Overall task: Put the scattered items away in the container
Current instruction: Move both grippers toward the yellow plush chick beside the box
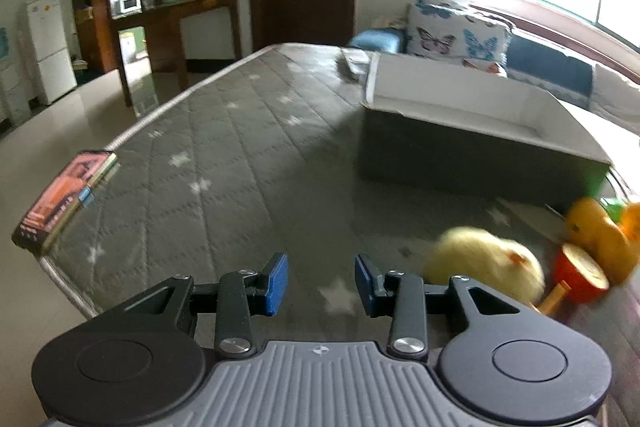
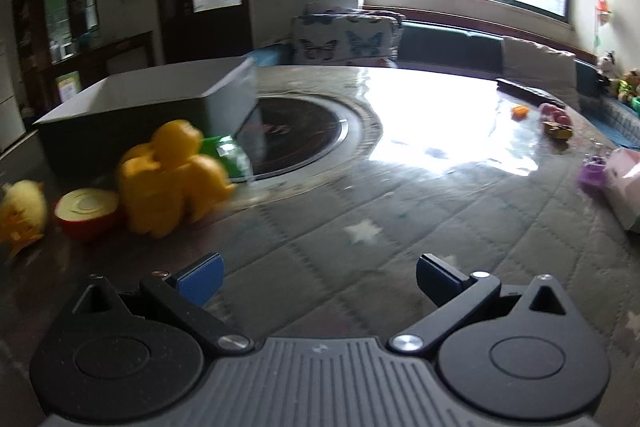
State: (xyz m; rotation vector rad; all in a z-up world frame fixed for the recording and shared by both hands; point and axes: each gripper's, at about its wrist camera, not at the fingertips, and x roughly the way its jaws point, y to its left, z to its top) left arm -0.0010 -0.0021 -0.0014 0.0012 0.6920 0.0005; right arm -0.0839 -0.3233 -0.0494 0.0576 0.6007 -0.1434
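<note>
While toys point(image 2: 168, 179) wait, box point(image 1: 460, 107) (white-lined) gapes

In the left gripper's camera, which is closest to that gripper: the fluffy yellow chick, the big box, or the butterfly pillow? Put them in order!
From the left gripper:
1. Fluffy yellow chick, just to its right on the table.
2. Big box, farther ahead on the right.
3. Butterfly pillow, beyond the table's far edge.
</note>
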